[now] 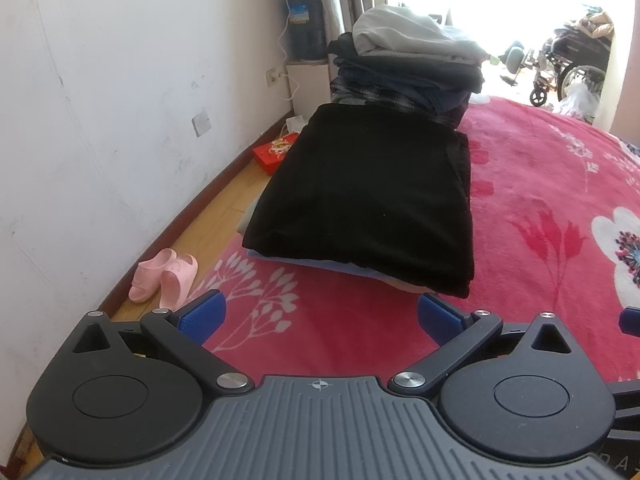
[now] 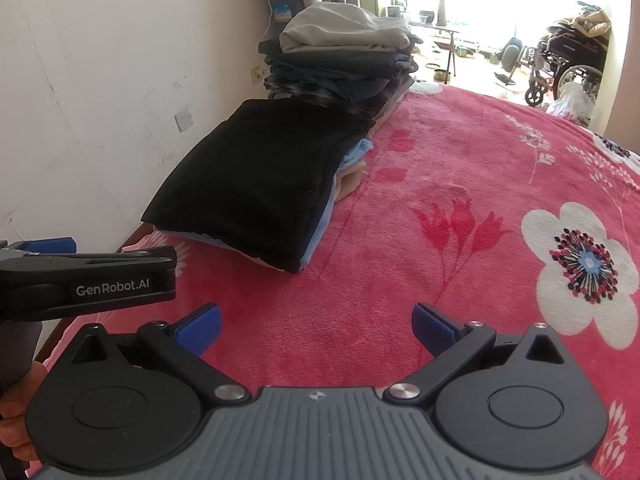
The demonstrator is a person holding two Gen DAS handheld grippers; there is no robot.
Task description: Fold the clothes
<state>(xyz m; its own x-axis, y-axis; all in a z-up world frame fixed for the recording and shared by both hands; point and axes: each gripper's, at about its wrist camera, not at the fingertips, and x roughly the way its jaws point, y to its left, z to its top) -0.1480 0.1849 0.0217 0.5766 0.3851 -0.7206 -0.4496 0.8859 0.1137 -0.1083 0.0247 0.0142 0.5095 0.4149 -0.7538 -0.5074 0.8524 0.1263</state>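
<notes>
A folded black garment (image 1: 360, 200) lies on top of a low stack of folded clothes at the left edge of the bed; it also shows in the right wrist view (image 2: 256, 176). Behind it stands a taller pile of folded clothes (image 1: 404, 68) topped by a grey piece (image 2: 344, 32). My left gripper (image 1: 322, 314) is open and empty, just short of the black garment. My right gripper (image 2: 316, 322) is open and empty over the red floral blanket (image 2: 420, 240). The left gripper's body shows at the left of the right wrist view (image 2: 88, 280).
Pink slippers (image 1: 164, 280) and a red box (image 1: 272, 152) lie on the wooden floor between the bed and the white wall (image 1: 120, 100). A wheelchair (image 2: 568, 64) stands beyond the bed's far end. The blanket (image 1: 540, 208) spreads to the right.
</notes>
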